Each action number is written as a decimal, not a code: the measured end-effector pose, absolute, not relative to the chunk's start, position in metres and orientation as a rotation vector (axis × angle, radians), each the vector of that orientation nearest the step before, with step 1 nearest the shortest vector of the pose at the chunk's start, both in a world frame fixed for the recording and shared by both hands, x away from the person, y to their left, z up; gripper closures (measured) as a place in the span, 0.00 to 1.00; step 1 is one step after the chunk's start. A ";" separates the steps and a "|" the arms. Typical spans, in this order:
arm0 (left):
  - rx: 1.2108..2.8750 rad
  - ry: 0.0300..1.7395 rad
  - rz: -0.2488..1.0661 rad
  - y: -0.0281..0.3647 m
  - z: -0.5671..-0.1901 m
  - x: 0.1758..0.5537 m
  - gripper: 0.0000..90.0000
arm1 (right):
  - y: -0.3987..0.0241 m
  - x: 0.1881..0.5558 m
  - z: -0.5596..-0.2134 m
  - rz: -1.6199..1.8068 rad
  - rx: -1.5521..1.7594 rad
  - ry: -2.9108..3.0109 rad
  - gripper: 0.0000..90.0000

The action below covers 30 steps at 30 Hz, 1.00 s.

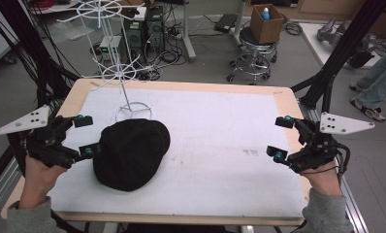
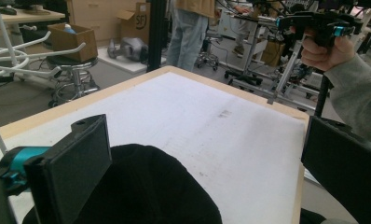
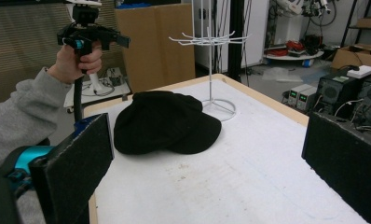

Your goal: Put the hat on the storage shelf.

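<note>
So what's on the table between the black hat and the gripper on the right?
Nothing: bare white table mat between the black fabric cap and right hand-held gripper, in the high view.

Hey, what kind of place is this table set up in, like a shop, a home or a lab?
Most likely a robotics or research lab. Computer towers and tangled cables sit on the floor behind the table, black frame struts flank it, and a person holds a hand-held gripper near a black cap.

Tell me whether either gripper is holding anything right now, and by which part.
Nothing is held. The left gripper stands open beside the black cap, apart from it, and the right gripper is open over the table's far side.
</note>
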State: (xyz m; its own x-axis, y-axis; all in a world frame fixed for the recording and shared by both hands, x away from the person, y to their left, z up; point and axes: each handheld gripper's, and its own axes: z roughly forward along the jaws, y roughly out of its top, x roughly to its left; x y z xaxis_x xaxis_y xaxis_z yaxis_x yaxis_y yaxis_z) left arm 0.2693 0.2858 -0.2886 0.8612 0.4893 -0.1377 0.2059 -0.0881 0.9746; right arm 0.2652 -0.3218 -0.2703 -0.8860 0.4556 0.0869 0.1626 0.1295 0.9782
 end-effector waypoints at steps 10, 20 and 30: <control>1.659 0.522 0.266 0.285 -0.291 0.270 0.02 | -0.320 0.265 -0.270 1.823 0.616 2.171 0.01; 1.652 0.576 0.325 0.276 -0.313 0.283 0.03 | -0.318 0.264 -0.269 1.812 0.623 2.158 0.01; 1.732 0.572 0.262 0.264 -0.337 0.298 0.03 | -0.320 0.263 -0.267 1.824 0.611 2.144 0.01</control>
State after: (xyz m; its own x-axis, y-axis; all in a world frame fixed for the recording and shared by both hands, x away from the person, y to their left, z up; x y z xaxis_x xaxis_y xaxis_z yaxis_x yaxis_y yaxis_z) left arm 0.2984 0.2637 -0.3373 0.8523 0.5067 -0.1298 0.2331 -0.1459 0.9614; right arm 0.2627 -0.3200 -0.2674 -0.8776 0.4739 0.0718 0.1470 0.1234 0.9814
